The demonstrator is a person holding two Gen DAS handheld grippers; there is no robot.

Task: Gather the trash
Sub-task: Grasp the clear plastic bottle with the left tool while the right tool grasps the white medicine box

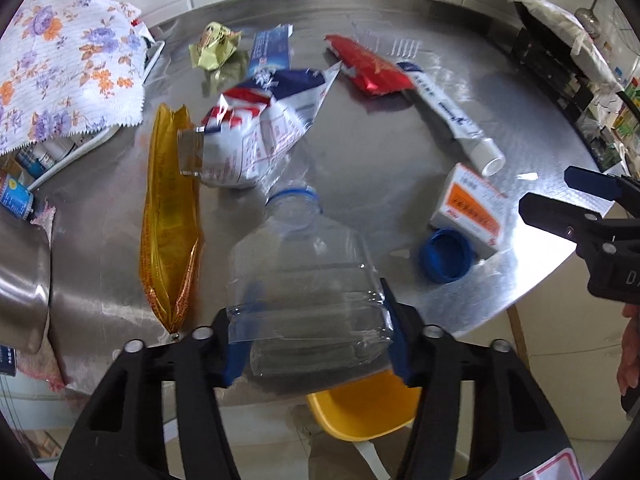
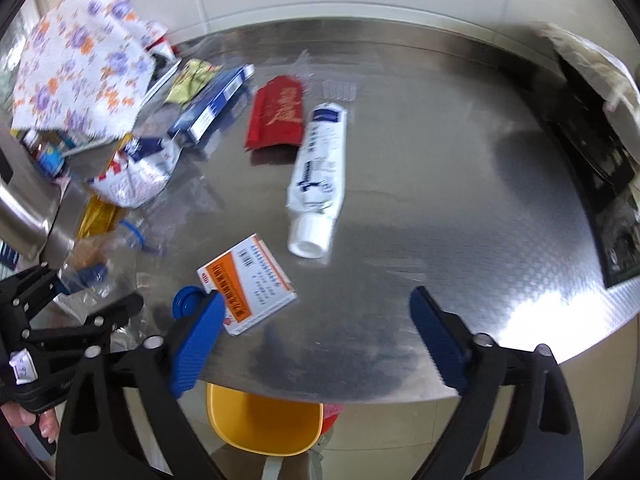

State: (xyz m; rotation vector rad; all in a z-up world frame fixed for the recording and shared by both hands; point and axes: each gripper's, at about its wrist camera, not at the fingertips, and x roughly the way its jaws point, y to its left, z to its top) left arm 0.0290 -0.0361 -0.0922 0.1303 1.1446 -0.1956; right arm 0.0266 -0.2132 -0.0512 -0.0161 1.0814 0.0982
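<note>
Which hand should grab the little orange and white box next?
The right. The left gripper already has the clear bottle between its fingers, so it looks busy. The right gripper is open and empty, and the orange and white box lies just past its left finger.

One bottle [image 1: 304, 280], one tube [image 2: 320, 168], two boxes [image 2: 248, 284].

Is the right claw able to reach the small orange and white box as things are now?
Probably yes. The right claw stands open just before the box, nothing lies over it, and only the blue cap sits beside it.
</note>
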